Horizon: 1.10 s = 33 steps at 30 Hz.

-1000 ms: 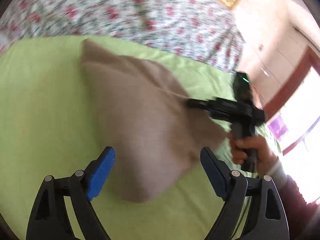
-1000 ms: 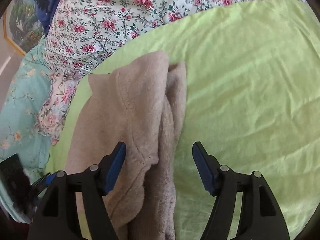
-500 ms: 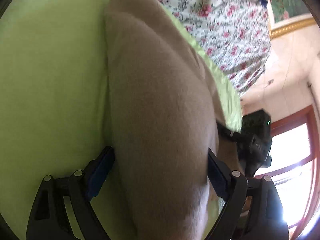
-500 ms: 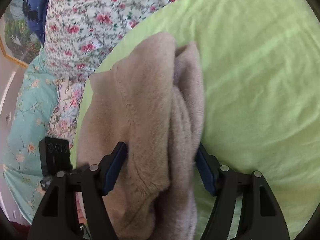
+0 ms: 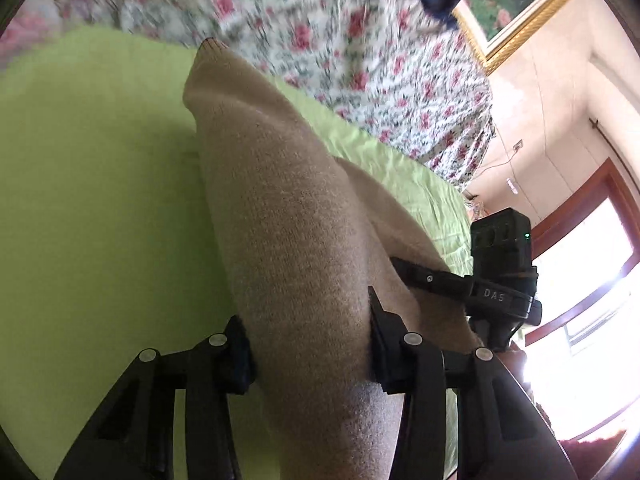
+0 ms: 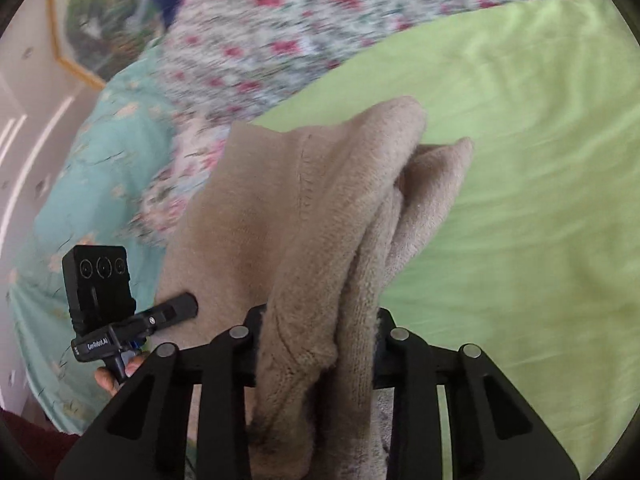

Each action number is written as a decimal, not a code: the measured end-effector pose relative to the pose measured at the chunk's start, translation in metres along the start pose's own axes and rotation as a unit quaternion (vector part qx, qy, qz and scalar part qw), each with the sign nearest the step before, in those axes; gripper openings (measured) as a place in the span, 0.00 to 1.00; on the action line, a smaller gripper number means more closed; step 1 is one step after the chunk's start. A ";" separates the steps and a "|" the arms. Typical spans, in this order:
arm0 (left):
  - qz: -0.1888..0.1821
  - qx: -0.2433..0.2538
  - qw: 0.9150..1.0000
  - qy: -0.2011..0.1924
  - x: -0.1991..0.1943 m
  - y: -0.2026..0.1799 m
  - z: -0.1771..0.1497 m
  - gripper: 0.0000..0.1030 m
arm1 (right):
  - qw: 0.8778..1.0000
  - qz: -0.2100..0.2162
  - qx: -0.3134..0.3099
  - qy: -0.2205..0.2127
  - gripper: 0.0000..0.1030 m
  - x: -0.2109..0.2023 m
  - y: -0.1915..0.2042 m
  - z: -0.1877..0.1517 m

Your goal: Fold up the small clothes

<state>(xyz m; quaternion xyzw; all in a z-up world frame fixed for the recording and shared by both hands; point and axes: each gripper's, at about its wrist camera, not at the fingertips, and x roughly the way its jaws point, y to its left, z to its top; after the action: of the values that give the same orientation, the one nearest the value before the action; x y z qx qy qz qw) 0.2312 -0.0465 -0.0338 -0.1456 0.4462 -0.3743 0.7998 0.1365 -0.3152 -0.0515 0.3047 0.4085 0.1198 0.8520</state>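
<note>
A beige knitted garment (image 5: 280,216) lies partly folded on a lime-green sheet (image 5: 88,184). My left gripper (image 5: 308,344) is shut on a thick fold of it at the near edge. My right gripper (image 6: 318,344) is shut on a bunched fold of the same garment (image 6: 304,216), with fabric hanging between the jaws. Each gripper shows in the other's view: the right one (image 5: 436,280) beside the garment's right edge, the left one (image 6: 160,316) at its left edge. The garment's near ends are hidden behind the jaws.
A floral quilt (image 5: 320,40) lies along the far side of the sheet (image 6: 540,160). A teal flowered cover (image 6: 92,184) lies to the left. A gold-framed picture (image 5: 516,4) hangs on the wall. A bright window with a red-brown frame (image 5: 592,264) is at the right.
Both grippers were open a second ago and moved in over the garment's edges. Both jaws have now closed on folds of the garment, and the fabric is bunched and slightly raised.
</note>
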 end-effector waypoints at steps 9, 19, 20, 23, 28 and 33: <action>0.057 -0.024 0.998 0.024 -0.055 0.066 -0.052 0.47 | 0.999 0.002 -0.024 0.044 0.32 0.069 0.047 -0.046; 0.065 -0.075 0.995 0.007 -0.056 0.091 -0.077 0.73 | 0.998 -0.037 -0.008 0.047 0.51 0.074 0.045 -0.053; 0.062 -0.082 0.995 0.006 -0.055 0.090 -0.077 0.74 | 0.998 -0.042 -0.003 0.050 0.55 0.071 0.042 -0.054; 0.068 -0.094 0.993 -0.011 -0.070 0.092 -0.077 0.75 | 0.997 -0.065 0.001 0.030 0.62 0.051 0.039 -0.048; 0.101 -0.096 0.989 -0.045 -0.091 0.097 -0.062 0.75 | 0.997 -0.074 -0.003 -0.012 0.62 0.037 0.042 -0.010; 0.123 -0.082 0.988 -0.038 -0.080 0.093 -0.053 0.71 | 0.995 -0.096 -0.006 0.016 0.30 0.082 0.044 0.025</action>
<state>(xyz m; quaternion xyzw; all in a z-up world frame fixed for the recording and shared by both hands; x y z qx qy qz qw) 0.2053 0.0802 -0.0672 -0.1690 0.4592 -0.2293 0.8414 0.2103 -0.2540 -0.0628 0.2571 0.4484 0.0444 0.8549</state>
